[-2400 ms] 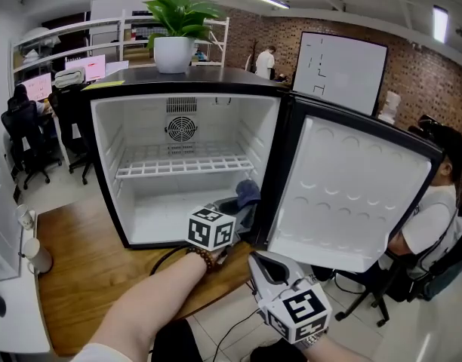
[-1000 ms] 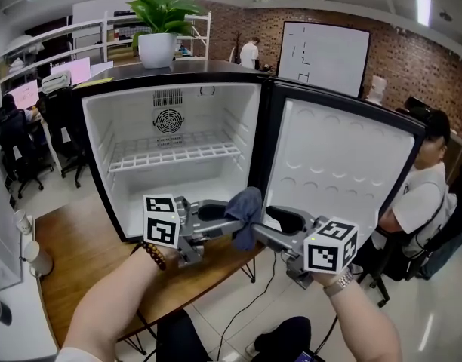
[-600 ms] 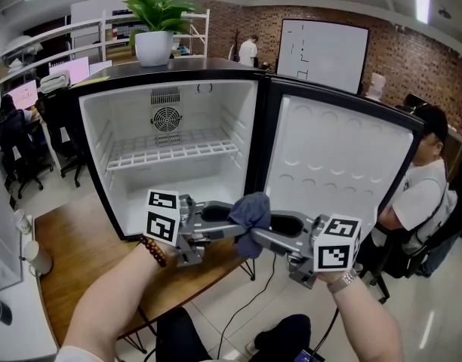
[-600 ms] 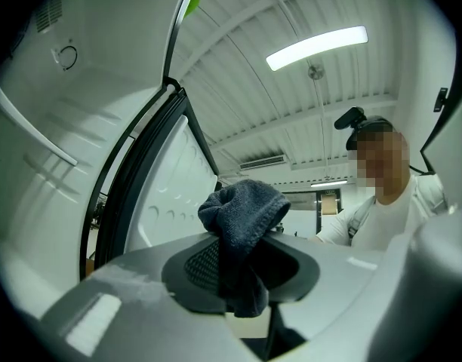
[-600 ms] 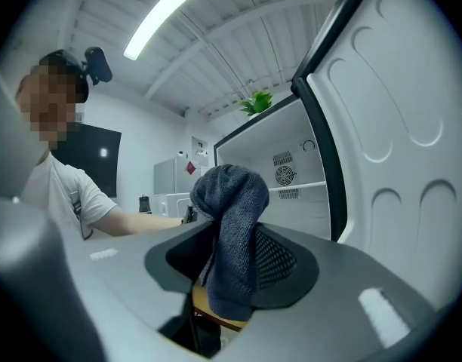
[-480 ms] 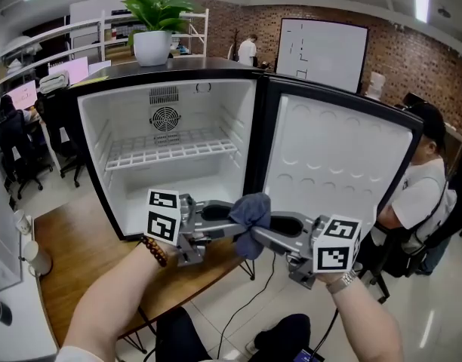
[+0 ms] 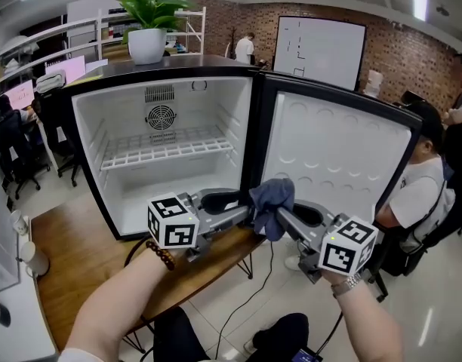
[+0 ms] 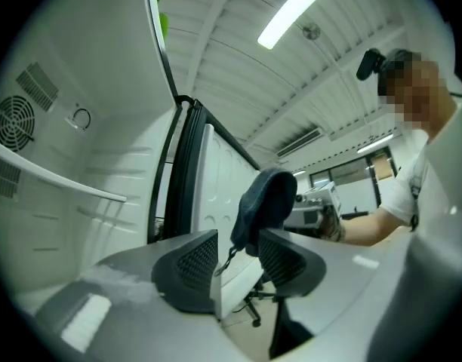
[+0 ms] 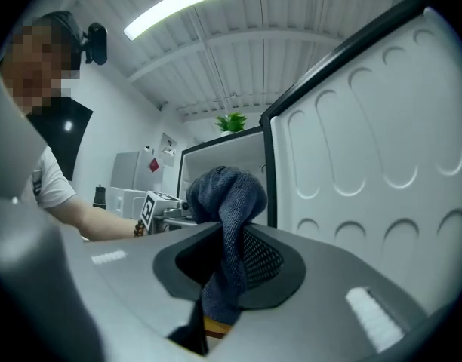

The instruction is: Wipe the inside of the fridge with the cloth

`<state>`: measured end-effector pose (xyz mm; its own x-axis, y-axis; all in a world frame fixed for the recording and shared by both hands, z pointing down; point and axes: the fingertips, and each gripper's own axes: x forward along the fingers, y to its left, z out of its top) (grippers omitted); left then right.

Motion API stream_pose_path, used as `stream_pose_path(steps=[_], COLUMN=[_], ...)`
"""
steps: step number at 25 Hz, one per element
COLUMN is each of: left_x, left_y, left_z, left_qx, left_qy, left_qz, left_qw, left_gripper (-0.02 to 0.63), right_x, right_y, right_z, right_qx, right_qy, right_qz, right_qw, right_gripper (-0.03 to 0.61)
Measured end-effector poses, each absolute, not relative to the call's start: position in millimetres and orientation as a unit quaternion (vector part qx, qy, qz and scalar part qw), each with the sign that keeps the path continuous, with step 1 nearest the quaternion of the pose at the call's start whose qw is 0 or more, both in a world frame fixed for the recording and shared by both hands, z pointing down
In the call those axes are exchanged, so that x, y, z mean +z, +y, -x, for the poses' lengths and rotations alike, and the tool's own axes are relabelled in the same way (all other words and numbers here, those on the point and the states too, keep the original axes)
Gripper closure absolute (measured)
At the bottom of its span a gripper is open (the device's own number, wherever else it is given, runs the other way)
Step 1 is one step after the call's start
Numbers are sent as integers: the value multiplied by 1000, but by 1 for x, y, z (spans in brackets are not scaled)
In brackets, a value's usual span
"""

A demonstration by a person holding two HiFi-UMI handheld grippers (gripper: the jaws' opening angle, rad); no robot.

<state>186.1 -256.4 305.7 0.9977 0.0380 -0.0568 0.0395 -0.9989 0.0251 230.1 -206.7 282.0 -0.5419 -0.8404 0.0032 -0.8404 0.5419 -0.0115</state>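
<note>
Cloth (image 7: 272, 202), dark blue and bunched, hangs in the air in front of the open fridge (image 7: 87, 149), level with the fridge floor and before the edge where the door (image 7: 337, 157) hinges. It is outside the cabinet and touches none of its walls.

The right gripper (image 7: 281, 217) comes in from the right, pointing level toward the fridge. Its fingers have just been closing and are clamped on the cloth. In the right gripper view the fabric fills the gap between them, with a rounded wad above the tips and a tail hanging below.

The left gripper (image 7: 244, 210) comes in from the left, and the two grippers' tips nearly meet at the cloth. Its fingers have just been opening and stand apart. In the left gripper view the cloth sits just past their tips, and only a thin loop of it dangles into the gap; the pads do not press on it.

The fridge stands on a wooden table (image 7: 80, 262), with its white wire shelf (image 7: 167, 148) bare and a potted plant (image 7: 148, 21) on its top. A person (image 7: 423, 194) sits beyond the door.
</note>
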Motion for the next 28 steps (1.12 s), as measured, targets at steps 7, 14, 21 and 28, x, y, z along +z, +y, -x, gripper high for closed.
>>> stream_pose_path(steps=[7,14,21,28], left_x=[337,354,363,365], left_y=[-281,-294,-295,-295], left_z=[-214,-240,-255,-257], left_qx=[31,48,49,46], left_qy=[-120,-210,-225,-226], left_qz=[-992,-977,-973,-973], left_qw=[-18,-9,10,18], left_gripper=[414,414,462,492], right_x=[256,225,166,136], right_y=[-212,-234,-263,-285], right_z=[-267,-285,-282,-276], right_qx=[51,70,106,118], right_qy=[818,764,725,691], right_qz=[572,642,681,713], right_qw=[-8,4,18,22], right_gripper=[514,514,514,514])
